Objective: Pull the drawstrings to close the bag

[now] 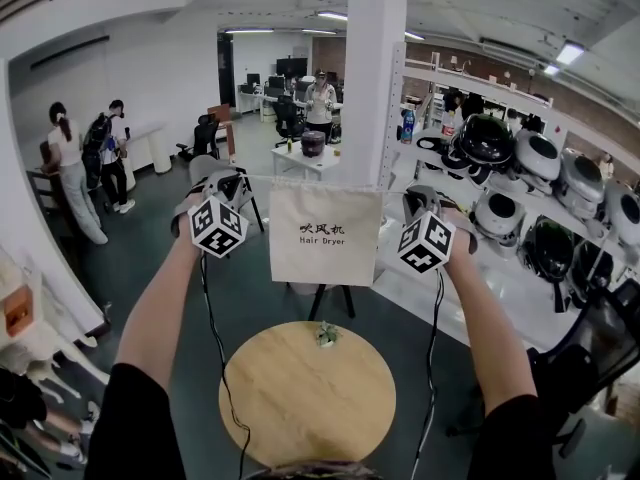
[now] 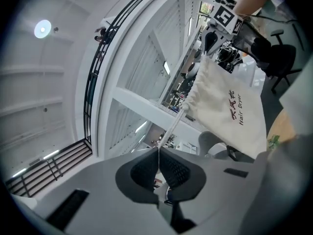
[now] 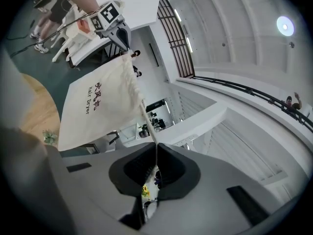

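We start with the one round wooden desk [image 1: 307, 393], which lies below us on the dark floor. One small green sprig [image 1: 326, 335] sits near its far edge.

Above that far edge, well clear of the wood, hangs the one cloth bag [image 1: 325, 236]. It is cream coloured and has "Hair Dryer" printed in dark letters on its face. It is stretched in the air between our two tools, with the left tool [image 1: 232, 184] at its upper left corner and the right tool [image 1: 415, 196] at its upper right corner. Both are level with the bag's top edge, and the body of the bag drops straight down between them.

In the left gripper view the bag [image 2: 230, 111] lies up and to the right of the left tool [image 2: 157, 153], with the cloth puckered at the near corner. In the right gripper view the bag [image 3: 100, 106] lies up and to the left of the right tool [image 3: 156, 148].

We count two drawstrings, one per side. The left drawstring [image 2: 172, 126] runs taut from the gathered corner down into the left tool, which is clenched on it with its pads together on the cord. The right drawstring [image 3: 148, 121] runs the same way into the right tool, which grasps it just as tightly.
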`<state>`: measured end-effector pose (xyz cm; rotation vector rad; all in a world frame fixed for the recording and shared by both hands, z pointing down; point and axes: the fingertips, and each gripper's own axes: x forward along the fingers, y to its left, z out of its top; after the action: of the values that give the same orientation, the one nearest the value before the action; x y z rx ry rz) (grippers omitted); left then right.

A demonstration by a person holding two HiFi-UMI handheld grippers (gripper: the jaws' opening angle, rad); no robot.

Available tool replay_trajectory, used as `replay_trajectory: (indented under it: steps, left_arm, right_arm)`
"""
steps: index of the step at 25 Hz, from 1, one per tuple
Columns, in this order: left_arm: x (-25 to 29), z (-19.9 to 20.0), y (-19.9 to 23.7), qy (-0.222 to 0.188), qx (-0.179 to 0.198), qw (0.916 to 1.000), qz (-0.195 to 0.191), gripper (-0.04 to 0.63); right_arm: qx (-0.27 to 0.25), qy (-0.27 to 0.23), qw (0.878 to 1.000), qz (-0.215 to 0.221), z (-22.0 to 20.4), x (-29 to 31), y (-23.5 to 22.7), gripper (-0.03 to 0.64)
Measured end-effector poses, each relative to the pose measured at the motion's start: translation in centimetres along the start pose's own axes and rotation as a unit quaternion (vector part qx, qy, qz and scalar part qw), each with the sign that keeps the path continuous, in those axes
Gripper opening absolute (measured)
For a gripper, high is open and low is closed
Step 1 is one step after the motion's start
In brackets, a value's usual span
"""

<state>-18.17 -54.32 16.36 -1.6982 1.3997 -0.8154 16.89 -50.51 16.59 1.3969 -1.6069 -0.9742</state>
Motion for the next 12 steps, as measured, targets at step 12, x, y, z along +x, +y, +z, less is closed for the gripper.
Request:
replay_trajectory:
  steps: [12]
  left_arm:
    - [0.1, -1.4, 1.8, 0.011, -0.010, 0.9999, 0.008, 0.020]
  right_arm:
    - [0.021, 0.004, 1.000, -0.002, -1.0, 0.6, -1.0, 0.008]
